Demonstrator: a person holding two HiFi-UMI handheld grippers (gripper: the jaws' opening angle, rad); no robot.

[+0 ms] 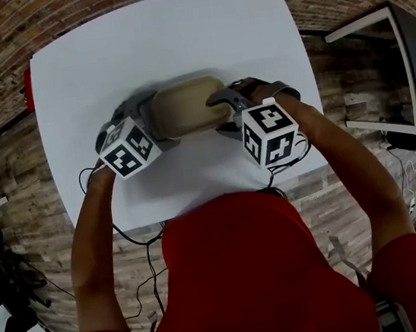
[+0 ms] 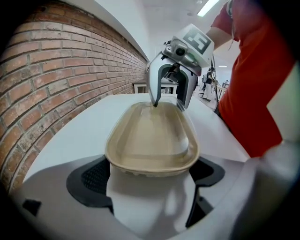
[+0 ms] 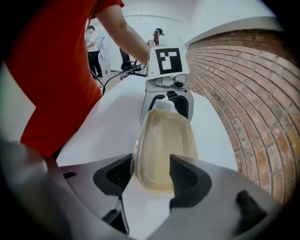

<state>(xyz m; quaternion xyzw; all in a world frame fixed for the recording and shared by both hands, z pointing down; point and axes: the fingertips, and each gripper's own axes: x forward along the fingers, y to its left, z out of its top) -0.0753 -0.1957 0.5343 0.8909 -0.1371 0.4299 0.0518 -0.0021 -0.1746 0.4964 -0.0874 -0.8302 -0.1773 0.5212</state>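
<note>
A beige oval plastic tray [image 1: 184, 107] lies on the white table [image 1: 158, 30], lengthwise between my two grippers. My left gripper [image 1: 152, 122] holds the tray's left end: in the left gripper view the tray [image 2: 150, 140] fills the wide gap between the pads [image 2: 93, 176], which press on its sides under the rim. My right gripper [image 1: 225, 113] is at the tray's right end. In the right gripper view its jaws [image 3: 152, 176] stand apart: the left pad [image 3: 117, 176] is at the outer wall of the tray [image 3: 164, 140], the right pad overlaps its inside.
The table stands beside a brick wall [image 2: 51, 84] on a brick-patterned floor. Cables [image 1: 146, 247] hang off its near edge. A dark desk with a white frame [image 1: 402, 73] stands to the right. People [image 3: 93, 44] stand far off in the room.
</note>
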